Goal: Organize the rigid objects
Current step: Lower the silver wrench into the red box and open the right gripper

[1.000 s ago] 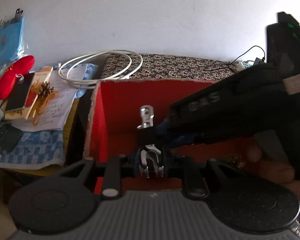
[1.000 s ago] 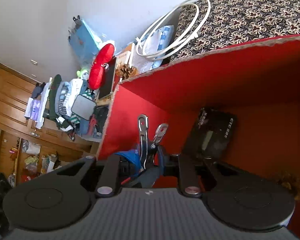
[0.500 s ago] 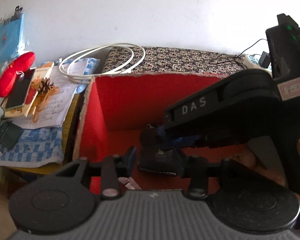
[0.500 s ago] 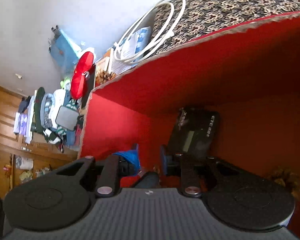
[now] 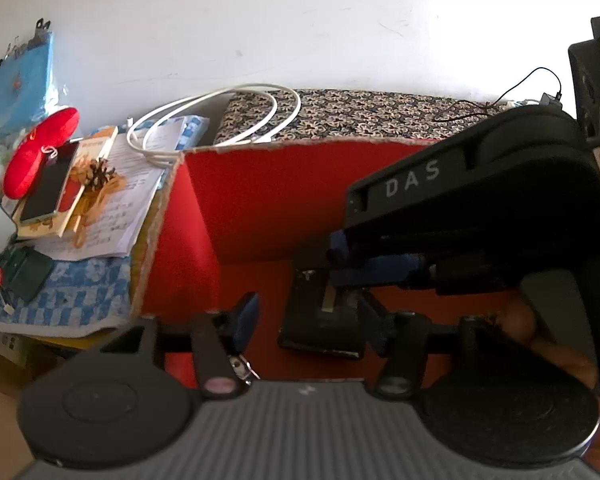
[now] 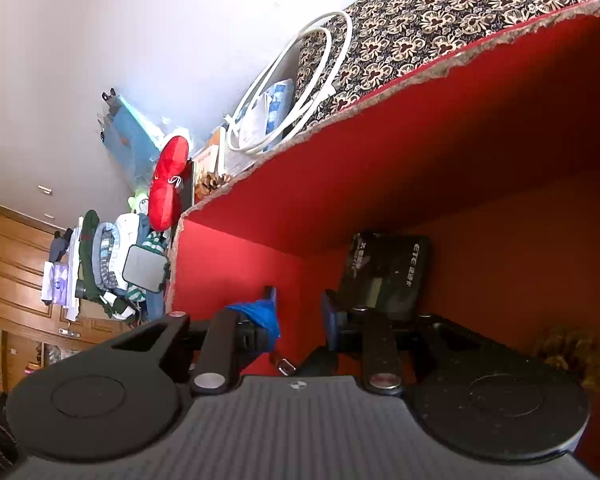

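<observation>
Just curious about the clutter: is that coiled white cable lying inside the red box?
No, the white cable lies outside the red box, behind its rim, partly on the patterned cloth and partly on papers.

— What carries it all?
— My red box (image 5: 260, 200); a black device (image 5: 320, 320) lies flat on its floor. Beside it, a blue checked cloth (image 5: 80, 292) bears papers (image 5: 120, 208), and a white cable (image 5: 220, 120) rests on the patterned cover (image 5: 380, 116).

A device (image 5: 320, 312) lies in the box (image 5: 260, 192), cable (image 5: 220, 116) behind.
</observation>
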### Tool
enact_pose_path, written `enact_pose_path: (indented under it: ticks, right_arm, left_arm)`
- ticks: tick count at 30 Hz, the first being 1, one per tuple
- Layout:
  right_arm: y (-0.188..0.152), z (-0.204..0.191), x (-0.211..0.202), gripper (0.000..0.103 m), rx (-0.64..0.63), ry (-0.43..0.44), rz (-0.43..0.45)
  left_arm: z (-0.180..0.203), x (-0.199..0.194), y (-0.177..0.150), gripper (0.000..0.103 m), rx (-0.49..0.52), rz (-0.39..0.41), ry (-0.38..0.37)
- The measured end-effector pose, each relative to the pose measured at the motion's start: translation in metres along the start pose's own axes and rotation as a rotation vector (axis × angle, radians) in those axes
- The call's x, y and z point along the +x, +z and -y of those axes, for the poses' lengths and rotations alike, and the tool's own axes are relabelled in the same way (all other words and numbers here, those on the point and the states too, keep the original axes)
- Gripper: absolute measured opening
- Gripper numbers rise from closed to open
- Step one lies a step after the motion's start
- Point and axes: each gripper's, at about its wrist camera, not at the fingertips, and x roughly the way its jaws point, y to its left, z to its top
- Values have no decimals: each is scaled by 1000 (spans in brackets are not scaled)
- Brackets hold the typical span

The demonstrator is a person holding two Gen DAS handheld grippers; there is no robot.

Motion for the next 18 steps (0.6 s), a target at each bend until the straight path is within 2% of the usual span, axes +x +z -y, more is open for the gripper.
enact_pose_path:
  ticks: [8, 13, 18]
  right_arm:
    - [-1, 3, -14, 9, -14, 37, 74]
    - [-5, -2, -28, 9, -77, -7, 135]
    - [-12, 8, -44, 10, -30, 26, 160]
  left_arm:
    - [5, -7, 2, 63, -6, -6, 30]
    - [12, -23, -1, 68, 13, 45, 110]
    - [9, -40, -1, 72, -24, 46, 102]
